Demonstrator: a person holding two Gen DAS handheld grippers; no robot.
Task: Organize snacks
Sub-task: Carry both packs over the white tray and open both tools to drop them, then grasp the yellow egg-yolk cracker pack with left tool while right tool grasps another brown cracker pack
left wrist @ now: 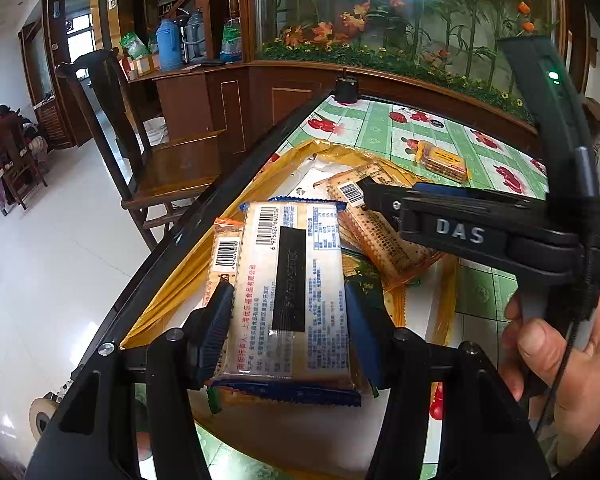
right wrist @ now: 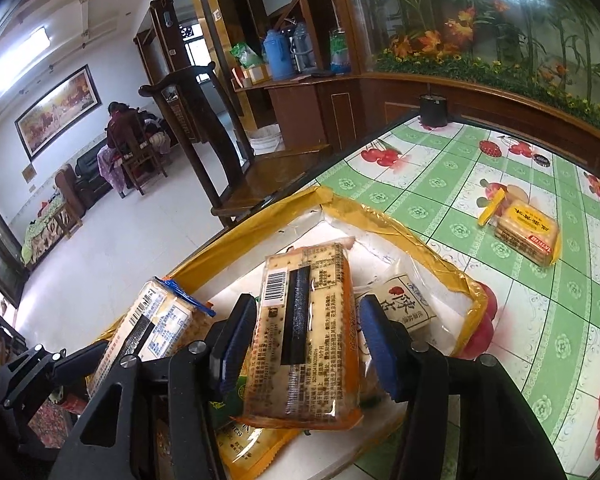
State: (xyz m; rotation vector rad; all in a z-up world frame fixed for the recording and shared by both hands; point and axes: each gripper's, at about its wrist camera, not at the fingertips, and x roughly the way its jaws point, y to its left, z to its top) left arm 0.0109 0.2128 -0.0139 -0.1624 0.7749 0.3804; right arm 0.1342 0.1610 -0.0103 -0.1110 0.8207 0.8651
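My left gripper [left wrist: 290, 322] is shut on a blue-edged cracker pack [left wrist: 292, 276], pads pressing its long sides, above a shallow yellow-taped tray [left wrist: 300, 148]. My right gripper [right wrist: 306, 342] is shut on an orange cracker pack [right wrist: 308, 332], barcode side up, tilted over the same tray [right wrist: 384, 216]. Several other snack packs lie in the tray beneath both. In the left wrist view the right gripper [left wrist: 380, 200] reaches in from the right with the orange pack [left wrist: 384, 240]. The right wrist view shows the blue pack [right wrist: 148, 328] at lower left. A yellow biscuit pack [right wrist: 528, 236] [left wrist: 444, 160] lies alone on the tablecloth.
The tray sits near the table's left edge [left wrist: 204, 216], beside a wooden chair [left wrist: 172, 160]. A small black object [right wrist: 434, 110] stands at the far corner. A planter with artificial flowers [left wrist: 400, 56] runs behind the table. A hand [left wrist: 560, 344] holds the right gripper's handle.
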